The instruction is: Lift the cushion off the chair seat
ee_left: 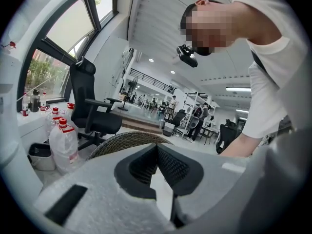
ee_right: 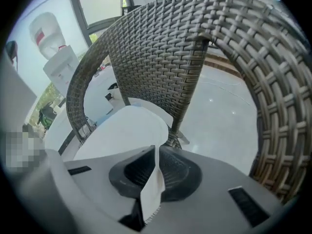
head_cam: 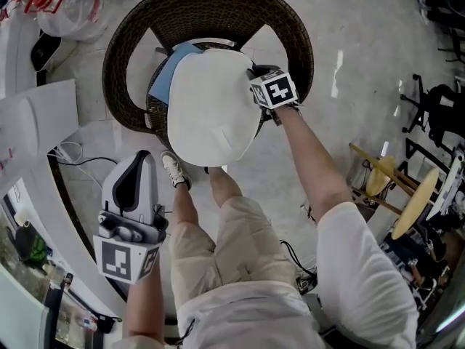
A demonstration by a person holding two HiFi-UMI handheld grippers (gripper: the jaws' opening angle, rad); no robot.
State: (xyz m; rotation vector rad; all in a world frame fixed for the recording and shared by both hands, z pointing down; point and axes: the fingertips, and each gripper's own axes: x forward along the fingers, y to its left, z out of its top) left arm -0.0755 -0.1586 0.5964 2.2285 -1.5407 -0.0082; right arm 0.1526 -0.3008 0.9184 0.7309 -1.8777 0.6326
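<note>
Right gripper (ee_right: 155,179) pinches cushion (head_cam: 207,107), seat (head_cam: 154,113) obscured.

Office chair (ee_left: 100,122) nr water jugs (ee_left: 63,146).

A wicker chair (head_cam: 211,6) is found standing on the pale floor (head_cam: 363,49). A blue pad (head_cam: 161,78) is noted on its seat, beneath the white cushion (head_cam: 207,107).

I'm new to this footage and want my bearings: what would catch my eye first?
A big round white cushion fills the middle of the head view, over the seat of a dark woven wicker tub chair. The right gripper is shut on the cushion's right edge, with white fabric pinched between its jaws. The left gripper is shut and empty at lower left, beside the person's leg.
</note>
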